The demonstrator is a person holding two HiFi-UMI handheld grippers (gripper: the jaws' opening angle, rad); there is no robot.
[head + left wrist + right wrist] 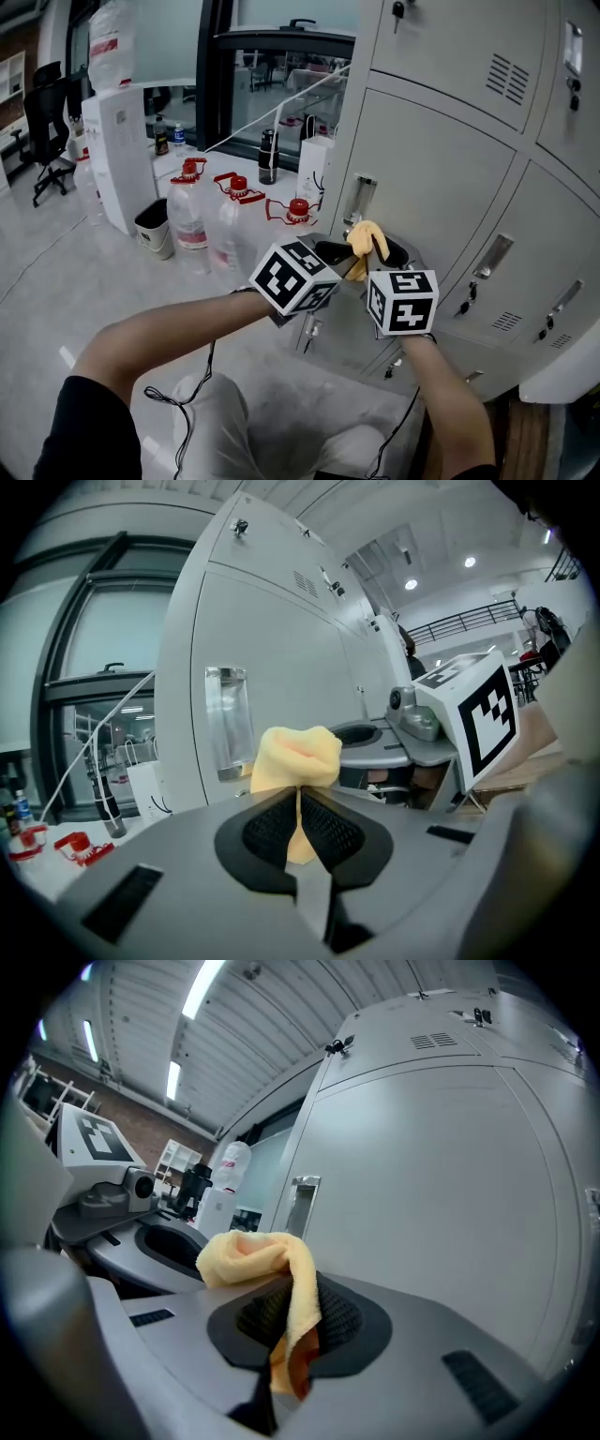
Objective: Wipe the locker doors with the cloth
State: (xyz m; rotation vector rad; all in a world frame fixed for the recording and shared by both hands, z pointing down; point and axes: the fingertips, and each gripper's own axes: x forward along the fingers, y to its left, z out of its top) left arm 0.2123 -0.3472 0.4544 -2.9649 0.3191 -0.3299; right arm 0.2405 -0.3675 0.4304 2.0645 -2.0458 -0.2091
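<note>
A small yellow cloth [366, 240] is bunched between both grippers, just in front of the grey locker door [427, 159], below its recessed handle [359, 199]. My left gripper [339, 255] is shut on the cloth [295, 757], which sticks up from between the jaws [300, 829]. My right gripper [392, 255] is also shut on the cloth [262, 1252], which drapes over its jaws [292, 1324]. Each gripper shows in the other's view: the right gripper [375, 744] and the left gripper [169, 1241]. The door handle [230, 722] [300, 1206] stands close ahead.
Large water bottles with red caps [189, 214] stand on the floor left of the lockers, beside a small bin [155, 228] and a white cabinet [117, 155]. Further locker doors with handles [492, 255] lie to the right. A black chair [47, 122] stands far left.
</note>
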